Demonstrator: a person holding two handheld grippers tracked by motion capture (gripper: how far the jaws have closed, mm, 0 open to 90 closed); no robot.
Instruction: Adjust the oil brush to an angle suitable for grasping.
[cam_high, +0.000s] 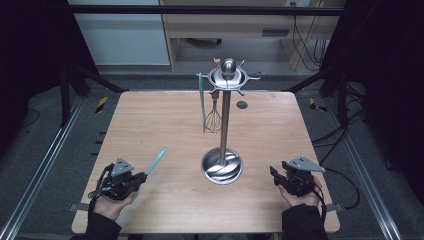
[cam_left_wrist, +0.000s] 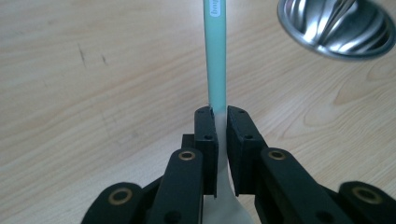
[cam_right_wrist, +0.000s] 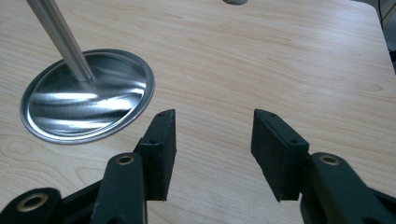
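Observation:
A steel utensil stand (cam_high: 224, 120) rises from a round base (cam_high: 222, 166) at the table's middle. From its top hooks hang a teal utensil (cam_high: 202, 102) and a wire whisk (cam_high: 214, 119). My left gripper (cam_high: 142, 176) at the front left is shut on a teal-handled utensil (cam_high: 157, 160), whose handle (cam_left_wrist: 215, 56) points up and away toward the stand's base (cam_left_wrist: 337, 28), while its pale end runs back between the jaws. At the front right my right gripper (cam_high: 274, 173) stands open over bare wood, its jaws (cam_right_wrist: 212, 149) wide apart with nothing between them, right of the base (cam_right_wrist: 88, 98).
The wooden table (cam_high: 150, 120) has a small dark round hole (cam_high: 242, 104) behind the stand. Dark metal frame rails run along both sides of the table, and cables lie on the floor at the right. A desk stands beyond the far edge.

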